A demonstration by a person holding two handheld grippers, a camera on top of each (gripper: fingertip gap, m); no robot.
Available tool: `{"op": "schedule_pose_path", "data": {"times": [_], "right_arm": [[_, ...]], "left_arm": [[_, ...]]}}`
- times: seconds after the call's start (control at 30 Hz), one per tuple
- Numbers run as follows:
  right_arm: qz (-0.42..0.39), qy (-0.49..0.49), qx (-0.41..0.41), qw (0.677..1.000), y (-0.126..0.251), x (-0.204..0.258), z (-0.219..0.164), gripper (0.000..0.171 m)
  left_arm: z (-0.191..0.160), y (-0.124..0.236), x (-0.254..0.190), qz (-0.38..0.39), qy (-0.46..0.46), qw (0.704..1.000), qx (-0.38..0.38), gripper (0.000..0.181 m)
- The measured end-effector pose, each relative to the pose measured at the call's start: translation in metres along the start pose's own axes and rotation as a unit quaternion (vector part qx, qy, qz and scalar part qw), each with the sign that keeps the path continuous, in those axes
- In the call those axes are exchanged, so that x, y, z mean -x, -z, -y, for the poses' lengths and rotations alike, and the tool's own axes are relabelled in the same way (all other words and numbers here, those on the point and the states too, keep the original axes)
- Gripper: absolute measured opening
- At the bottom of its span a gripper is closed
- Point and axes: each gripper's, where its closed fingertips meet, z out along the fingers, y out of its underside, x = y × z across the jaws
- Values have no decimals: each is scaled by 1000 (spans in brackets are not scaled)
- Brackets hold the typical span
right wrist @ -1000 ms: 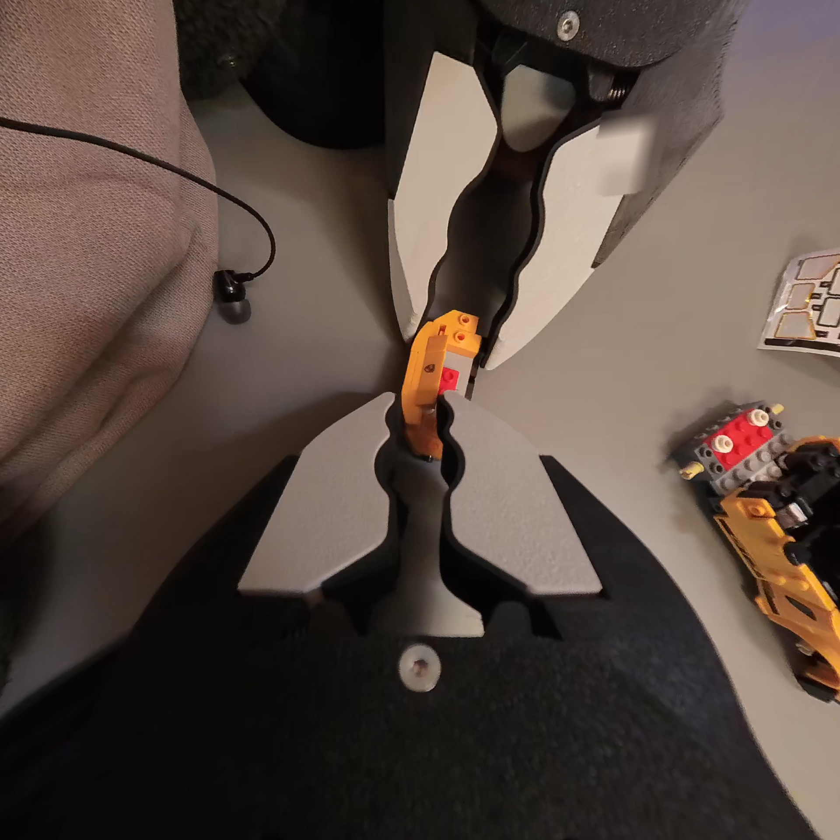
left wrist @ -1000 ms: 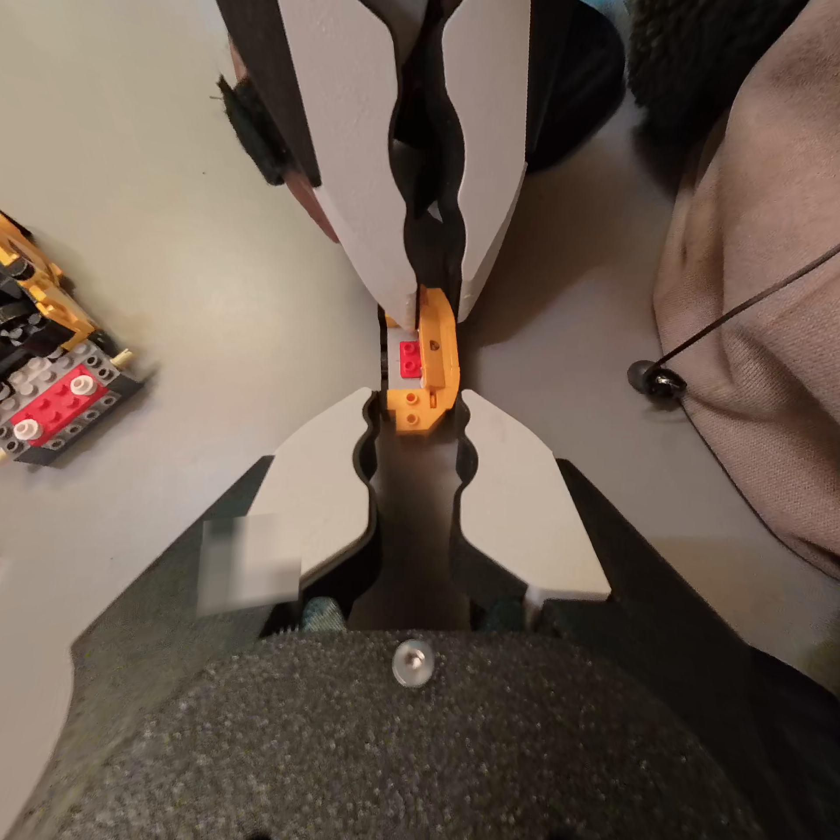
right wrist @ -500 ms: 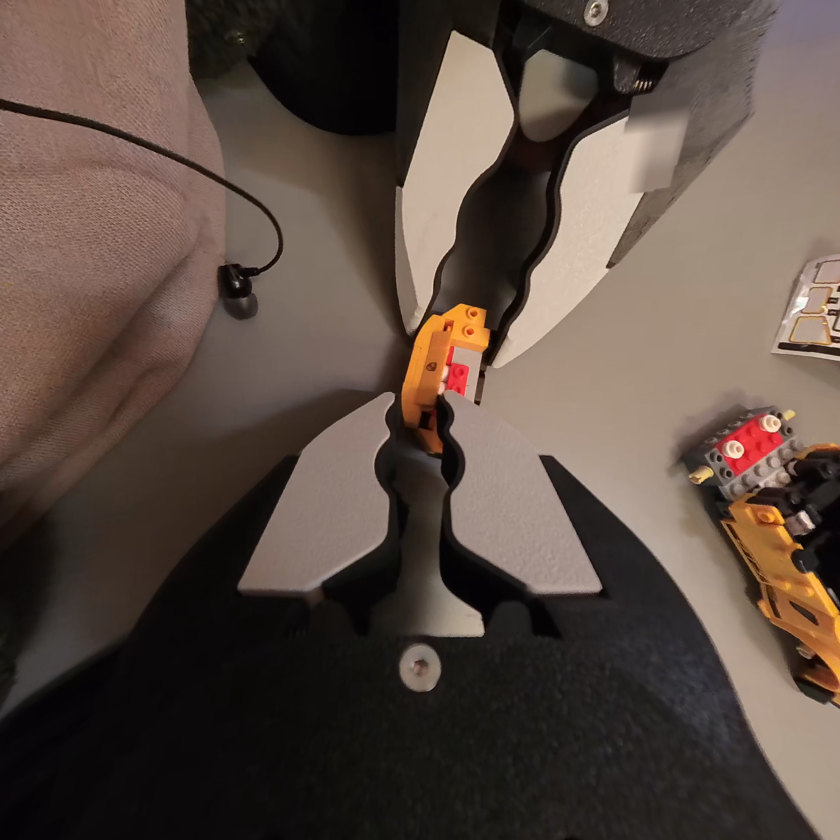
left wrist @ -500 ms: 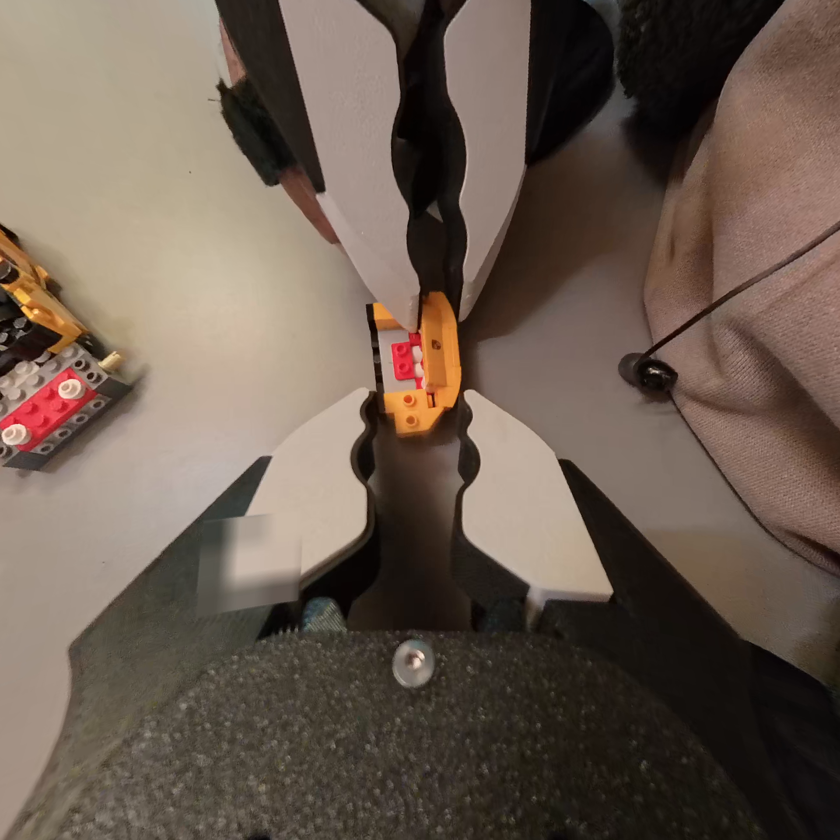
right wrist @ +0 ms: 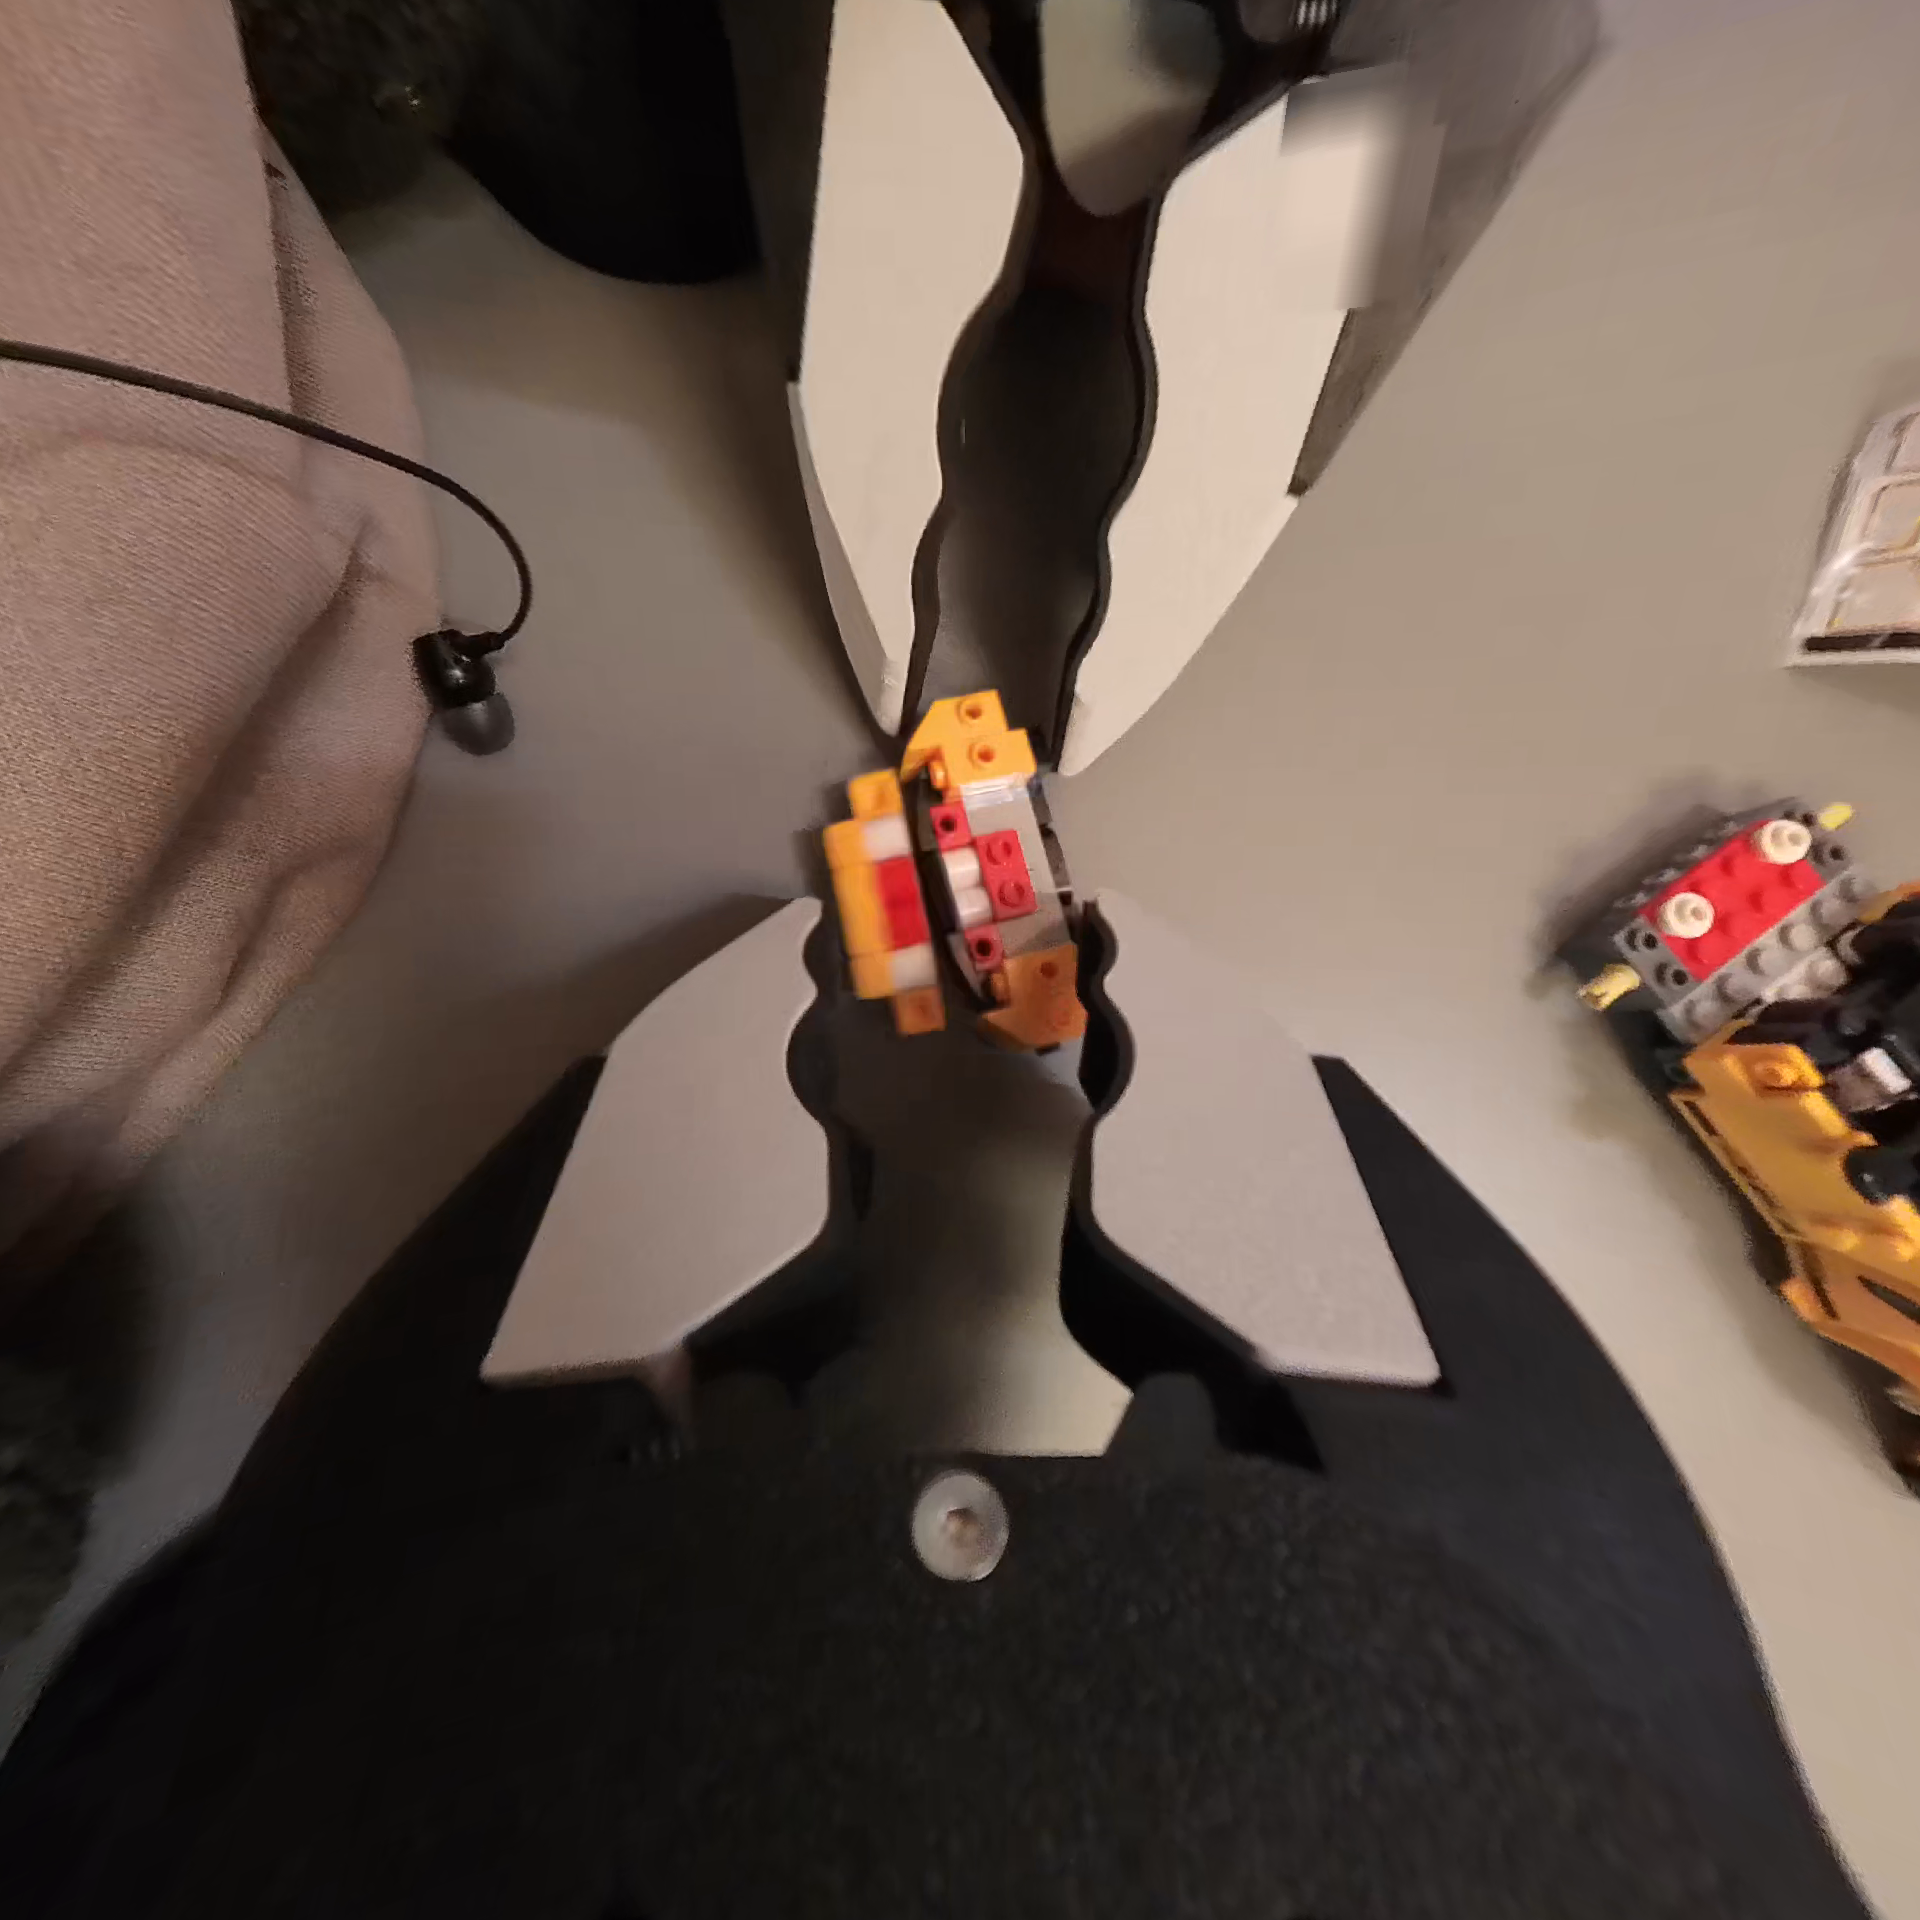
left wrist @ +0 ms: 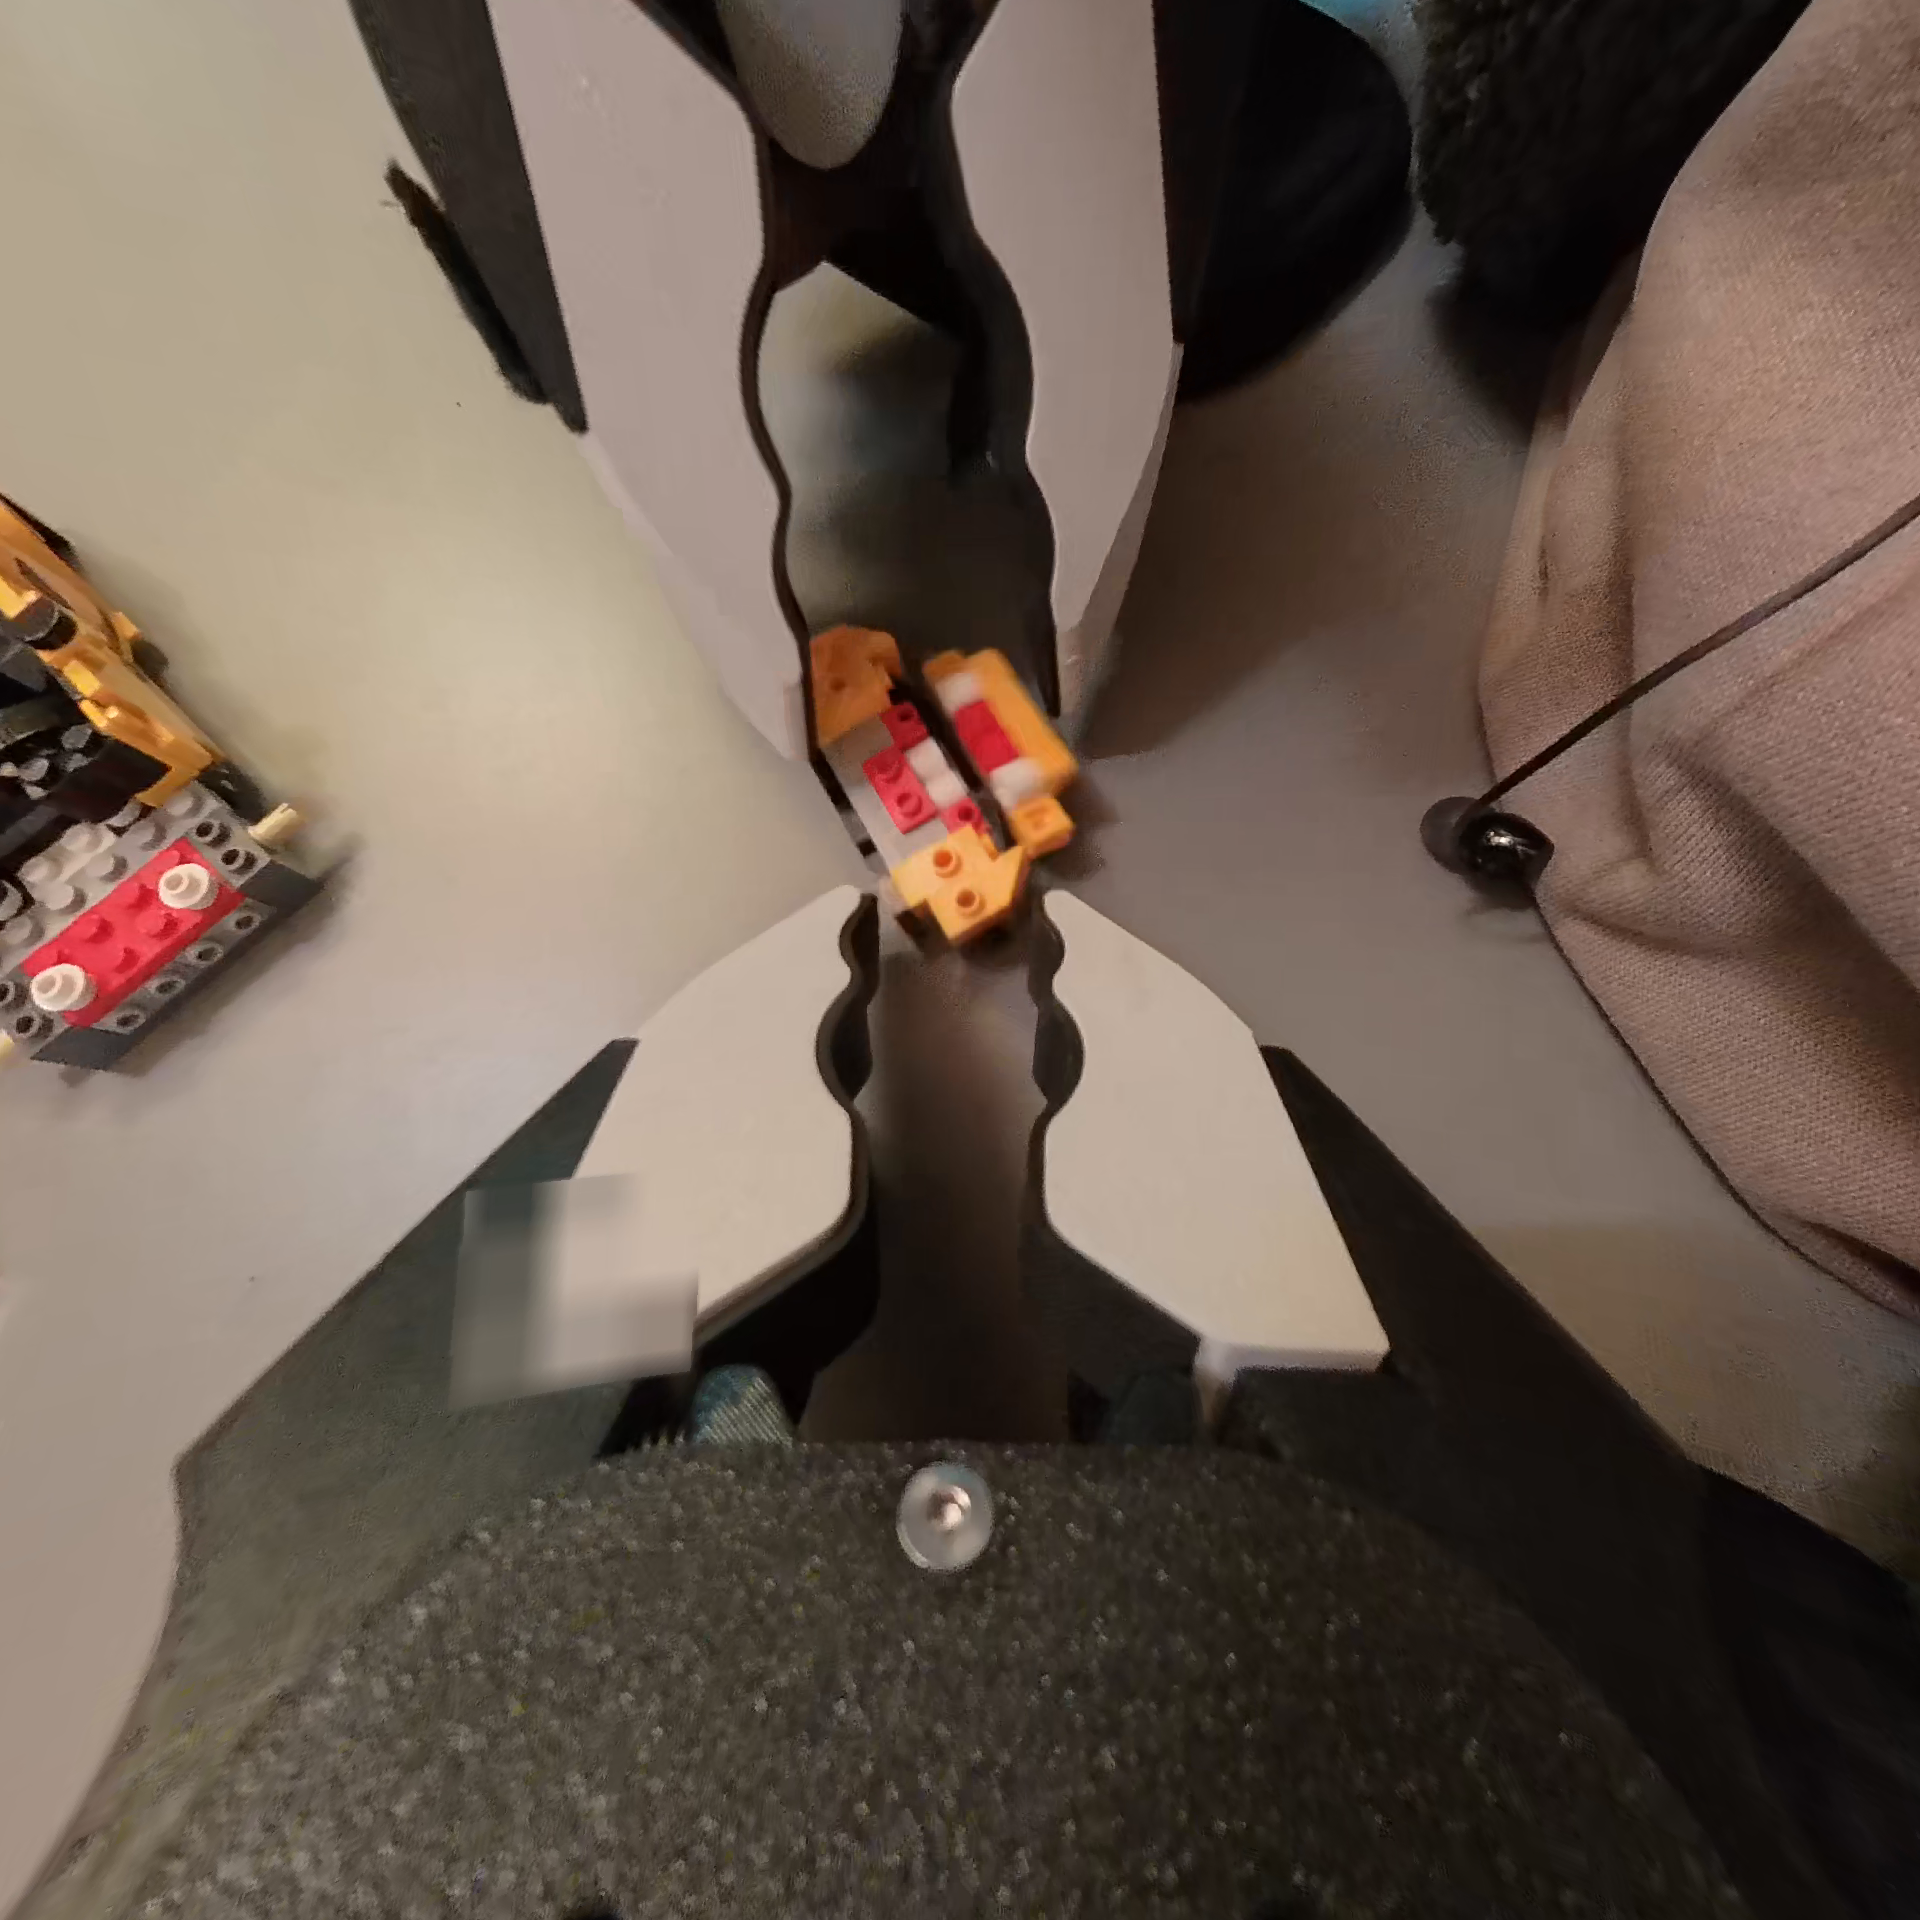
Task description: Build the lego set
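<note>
A small orange, grey and red lego sub-assembly hangs between my two grippers above the grey table. It shows two halves side by side with a dark gap between them: an orange curved part and a grey plate with red pieces. My left gripper is shut on its orange end. My right gripper faces it with jaws spread around the other end. The right gripper also shows in the left wrist view. The partly built yellow and black car, with its grey and red plate, lies aside on the table.
Beige fabric lies along one side with a black earbud on a cable at its edge. A dark furry object sits beyond it. A sticker sheet lies past the car. My left and right fingertips are right by each other.
My right gripper's jaws have opened from a tight grip. The sub-assembly has turned from edge-on to face-on, and its two halves now show apart. Both grippers moved closer together.
</note>
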Motion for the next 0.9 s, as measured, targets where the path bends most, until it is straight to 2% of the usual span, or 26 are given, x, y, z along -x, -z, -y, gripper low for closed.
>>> {"op": "schedule_pose_path", "data": {"times": [0.47,0.7,0.83,0.9], "right_arm": [[-15,-13,-22,1000,7,-8,5,45],[-17,-2,-20,1000,10,-8,3,44],[-5,60,-35,998,18,7,10,29],[-1,80,-20,997,15,14,6,28]], "left_arm": [[0,-1,1,4,0,1000,1,32],[3,-5,-2,5,-10,1000,4,41],[3,-5,-1,9,-7,1000,5,40],[4,-5,0,9,-6,1000,2,38]]}}
